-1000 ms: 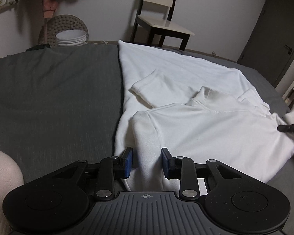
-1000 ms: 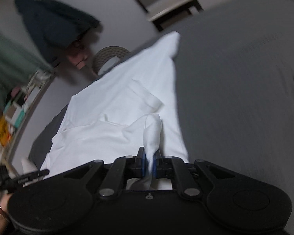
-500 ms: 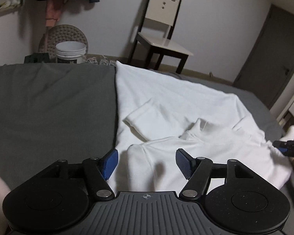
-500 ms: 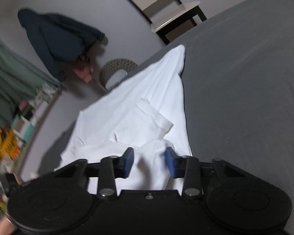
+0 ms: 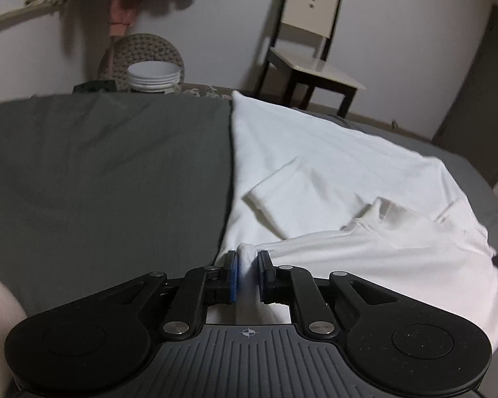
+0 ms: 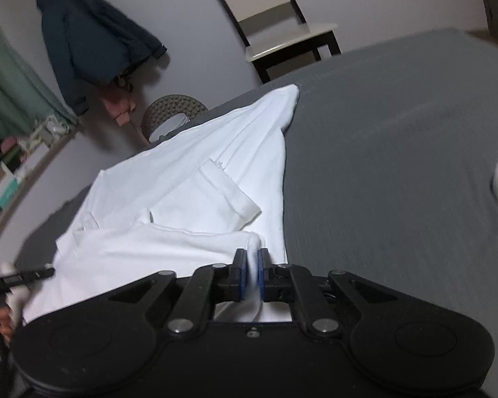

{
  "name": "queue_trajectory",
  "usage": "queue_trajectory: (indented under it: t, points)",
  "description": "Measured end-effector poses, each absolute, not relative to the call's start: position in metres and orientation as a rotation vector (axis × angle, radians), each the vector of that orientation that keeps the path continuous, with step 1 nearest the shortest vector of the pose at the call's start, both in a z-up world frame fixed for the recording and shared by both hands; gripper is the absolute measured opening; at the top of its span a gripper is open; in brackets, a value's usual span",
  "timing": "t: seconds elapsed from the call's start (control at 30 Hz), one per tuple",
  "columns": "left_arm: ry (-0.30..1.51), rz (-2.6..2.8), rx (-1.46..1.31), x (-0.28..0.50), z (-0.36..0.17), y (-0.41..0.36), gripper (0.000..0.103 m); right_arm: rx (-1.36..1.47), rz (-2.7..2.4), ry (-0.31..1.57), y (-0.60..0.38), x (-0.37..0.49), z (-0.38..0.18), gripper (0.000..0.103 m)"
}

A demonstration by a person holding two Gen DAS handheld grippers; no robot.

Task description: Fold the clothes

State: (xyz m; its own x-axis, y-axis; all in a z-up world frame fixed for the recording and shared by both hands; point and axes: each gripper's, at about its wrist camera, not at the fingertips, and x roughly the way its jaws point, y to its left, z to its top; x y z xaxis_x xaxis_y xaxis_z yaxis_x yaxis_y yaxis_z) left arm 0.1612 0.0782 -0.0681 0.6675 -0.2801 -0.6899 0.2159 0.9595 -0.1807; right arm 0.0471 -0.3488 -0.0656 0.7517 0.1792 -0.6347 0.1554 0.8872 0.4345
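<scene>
White shirt (image 5: 332, 172): lies spread on the grey bed (image 5: 99, 172), near my end.
Progress: I judge it partway; one sleeve (image 5: 282, 192) is folded across the body, the lengthwise folds are left.
Left gripper (image 5: 248, 277): fingers nearly closed, pinching a near corner.
Right gripper (image 6: 252, 273): fingers likewise clamped on the other corner.
</scene>
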Motion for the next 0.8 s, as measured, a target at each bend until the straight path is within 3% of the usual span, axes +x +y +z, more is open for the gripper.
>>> queue_trajectory:
  t: [0.03,0.07,0.1,0.17,0.23,0.33,0.47,0.53,0.63,0.8]
  points:
    - [0.777,-0.284,-0.058,0.159,-0.064,0.076,0.026,0.473,0.01,0.718,-0.348,0.046,-0.061,0.019]
    - [0.739,-0.287,-0.023,0.153,-0.057,0.074,0.039,0.442,0.012,0.703,-0.346,0.044,-0.054,0.022]
    - [0.689,-0.29,0.02,0.146,-0.049,0.071,0.063,0.4,0.022,0.686,-0.343,0.04,-0.046,0.027]
    - [0.591,-0.305,0.115,0.128,-0.033,0.063,0.093,0.297,0.047,0.652,-0.335,0.034,-0.028,0.036]
    - [0.494,-0.349,0.223,0.108,-0.019,0.052,0.096,0.097,0.123,0.632,-0.315,0.019,-0.01,0.045]
    - [0.443,-0.475,0.424,0.078,-0.007,0.027,0.096,-0.299,0.274,0.622,-0.264,-0.004,0.0,0.051]
    - [0.398,-0.563,0.856,0.035,-0.026,-0.02,0.096,-0.837,0.385,0.588,-0.19,-0.037,-0.03,0.053]
    - [0.411,-0.577,1.059,0.019,-0.044,-0.038,0.096,-1.016,0.387,0.572,-0.163,-0.047,-0.052,0.065]
    - [0.477,-0.576,1.211,0.002,-0.067,-0.041,0.096,-1.147,0.395,0.563,-0.143,-0.052,-0.074,0.071]
    - [0.647,-0.575,1.161,-0.017,-0.056,-0.017,0.096,-1.171,0.325,0.559,-0.139,-0.042,-0.078,0.087]
